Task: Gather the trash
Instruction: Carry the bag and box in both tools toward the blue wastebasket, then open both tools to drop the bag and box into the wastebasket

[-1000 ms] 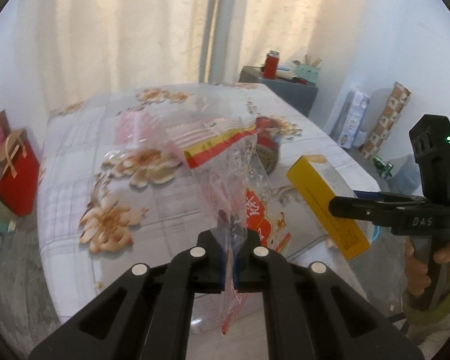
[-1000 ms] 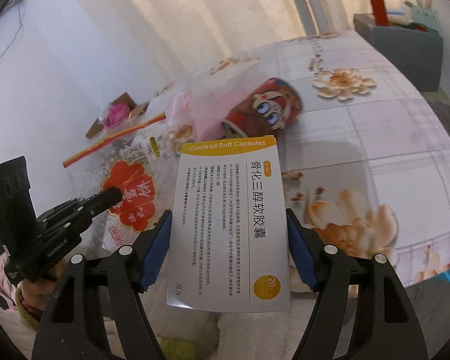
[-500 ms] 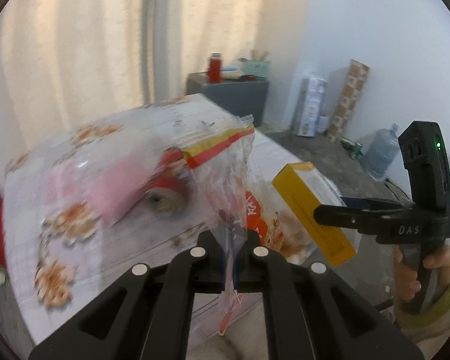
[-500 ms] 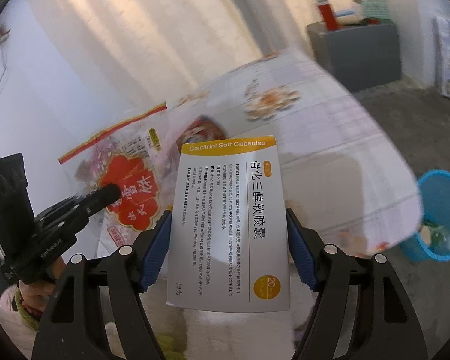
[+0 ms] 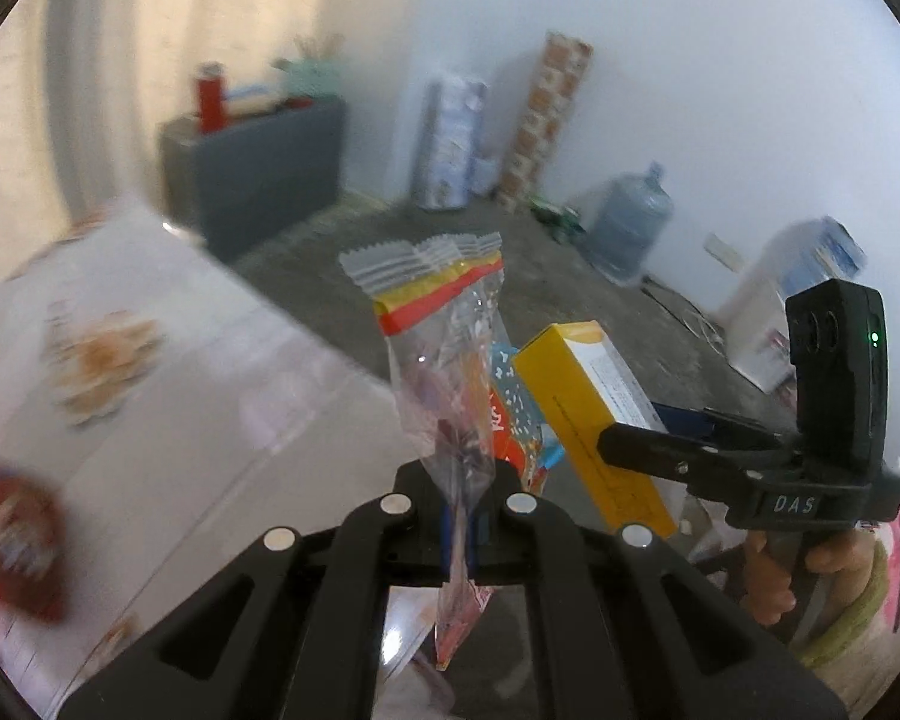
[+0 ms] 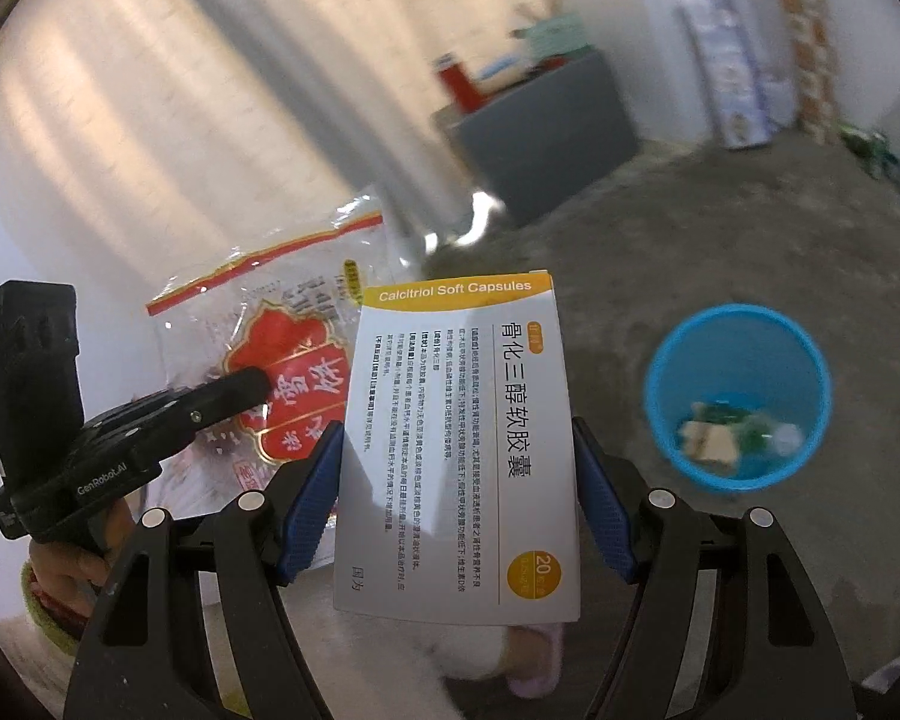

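Note:
My left gripper (image 5: 459, 516) is shut on a clear plastic snack bag (image 5: 450, 354) with a red and yellow strip at its top; the bag hangs upright between the fingers. It also shows in the right wrist view (image 6: 270, 360), held by the left gripper (image 6: 234, 390). My right gripper (image 6: 456, 504) is shut on a white and yellow capsule box (image 6: 459, 438), also seen in the left wrist view (image 5: 594, 414) with the right gripper (image 5: 648, 444) to its right. A blue trash bin (image 6: 738, 396) with some scraps inside stands on the floor at right.
The floral-clothed table (image 5: 150, 396) lies to the left, with a red printed can (image 5: 18, 540) on it. A grey cabinet (image 5: 258, 162), cartons (image 5: 450, 138), a water bottle (image 5: 630, 228) and a white box (image 5: 792, 300) stand along the wall on the concrete floor.
Both grippers have swung right, away from the table and toward the floor, each keeping its item. The blue bin has come further into the right wrist view.

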Demonstrator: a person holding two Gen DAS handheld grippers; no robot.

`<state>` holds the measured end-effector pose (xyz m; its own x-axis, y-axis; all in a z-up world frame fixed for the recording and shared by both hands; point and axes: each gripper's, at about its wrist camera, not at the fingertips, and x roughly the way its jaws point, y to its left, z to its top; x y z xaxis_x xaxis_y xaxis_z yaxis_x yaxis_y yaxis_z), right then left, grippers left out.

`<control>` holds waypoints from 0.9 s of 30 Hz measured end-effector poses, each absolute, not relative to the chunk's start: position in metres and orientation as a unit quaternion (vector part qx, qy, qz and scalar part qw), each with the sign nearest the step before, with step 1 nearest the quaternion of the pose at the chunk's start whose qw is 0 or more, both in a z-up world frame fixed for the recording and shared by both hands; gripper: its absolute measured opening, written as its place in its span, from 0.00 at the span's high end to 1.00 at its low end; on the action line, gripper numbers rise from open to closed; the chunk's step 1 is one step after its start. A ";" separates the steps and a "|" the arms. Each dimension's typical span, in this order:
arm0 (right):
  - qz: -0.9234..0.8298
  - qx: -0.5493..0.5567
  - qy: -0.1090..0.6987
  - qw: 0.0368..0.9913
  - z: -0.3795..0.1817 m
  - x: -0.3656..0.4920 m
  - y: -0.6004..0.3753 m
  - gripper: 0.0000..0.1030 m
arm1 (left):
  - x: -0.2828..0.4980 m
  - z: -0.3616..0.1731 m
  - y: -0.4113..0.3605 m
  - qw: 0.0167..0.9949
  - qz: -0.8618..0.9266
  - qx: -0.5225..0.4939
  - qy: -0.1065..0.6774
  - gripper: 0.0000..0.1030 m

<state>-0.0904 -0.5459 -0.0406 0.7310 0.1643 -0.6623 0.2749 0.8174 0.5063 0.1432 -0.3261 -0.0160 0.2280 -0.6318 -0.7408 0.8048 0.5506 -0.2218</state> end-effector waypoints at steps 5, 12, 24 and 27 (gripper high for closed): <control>-0.083 0.335 0.375 0.860 -0.070 -0.092 -0.603 0.34 | 0.154 -0.041 -0.410 0.741 -0.477 0.139 0.452 0.98; -0.145 0.375 0.409 0.819 -0.127 -0.083 -0.664 0.34 | 0.181 -0.107 -0.509 0.701 -0.442 0.186 0.528 0.98; -0.205 0.406 0.450 0.769 -0.192 -0.040 -0.714 0.34 | 0.225 -0.191 -0.588 0.666 -0.380 0.157 0.622 0.97; -0.213 0.406 0.457 0.763 -0.204 -0.029 -0.726 0.33 | 0.233 -0.201 -0.600 0.661 -0.381 0.145 0.630 0.96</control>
